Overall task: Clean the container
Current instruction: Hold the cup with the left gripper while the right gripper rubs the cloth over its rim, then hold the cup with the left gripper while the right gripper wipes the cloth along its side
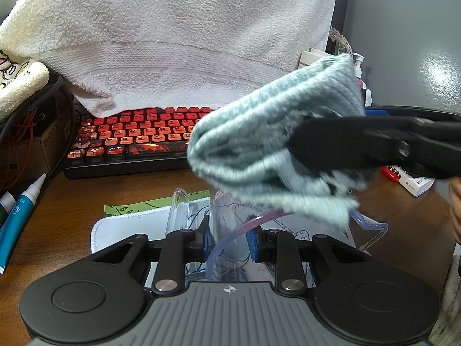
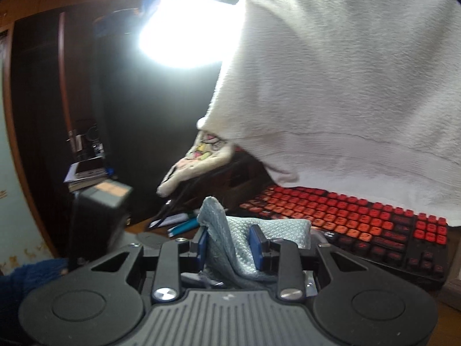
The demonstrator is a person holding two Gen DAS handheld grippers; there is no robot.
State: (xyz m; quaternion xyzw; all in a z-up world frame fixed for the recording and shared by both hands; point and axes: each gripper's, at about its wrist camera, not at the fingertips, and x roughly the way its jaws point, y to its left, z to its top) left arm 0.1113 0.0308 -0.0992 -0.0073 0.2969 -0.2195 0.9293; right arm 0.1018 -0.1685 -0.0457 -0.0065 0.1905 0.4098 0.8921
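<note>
**Over the tabletop: cloth poised above a held container**

Above the wooden tabletop [image 1: 403, 230], the left tool [image 1: 229, 242] is closed on a clear plastic container [image 1: 224, 230], keeping it raised just over a white printed mat [image 1: 129, 227]. The right tool [image 2: 229, 248] pinches a folded pale-green cloth [image 1: 268, 155]; in the left view that cloth hangs blurred right over the container, and I cannot tell whether it touches. I judge wiping to be the step in hand, though whether strokes are starting or ending cannot be settled. Any further wipe would call for a steady left grip. A red keyboard [image 1: 138, 135] sits behind.
</note>
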